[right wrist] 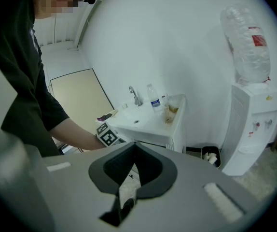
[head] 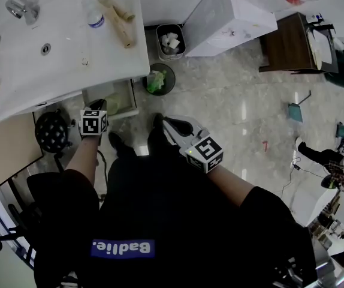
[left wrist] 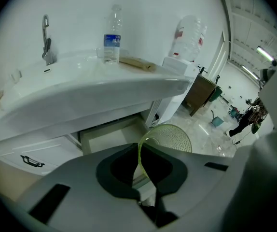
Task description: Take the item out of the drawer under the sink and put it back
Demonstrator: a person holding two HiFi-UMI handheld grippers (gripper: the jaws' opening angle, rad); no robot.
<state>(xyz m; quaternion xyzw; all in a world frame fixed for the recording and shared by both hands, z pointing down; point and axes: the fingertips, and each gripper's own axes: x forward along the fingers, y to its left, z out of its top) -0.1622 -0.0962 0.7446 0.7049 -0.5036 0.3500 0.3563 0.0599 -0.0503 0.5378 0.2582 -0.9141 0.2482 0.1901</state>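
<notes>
Left gripper (left wrist: pixel 142 175): jaws pinched on the rim of a green bowl (left wrist: pixel 170 138), pointing steeply down at the cabinet.
Bowl: see-through green with tiny holes, tilted, hanging from that grip at the front of the drawer (left wrist: pixel 109 134); I can't tell whether it is inside or just above.
Drawer: pulled out under the sink (left wrist: pixel 80 86).
Right gripper (right wrist: pixel 129 182): jaws closed to a slit, nothing between them, held back near the person's body, well apart from the drawer.
Sink top: a bottle (left wrist: pixel 111 40) stands by the tap.
Floor: a round bin (head: pixel 159 80) just right of the drawer.
</notes>
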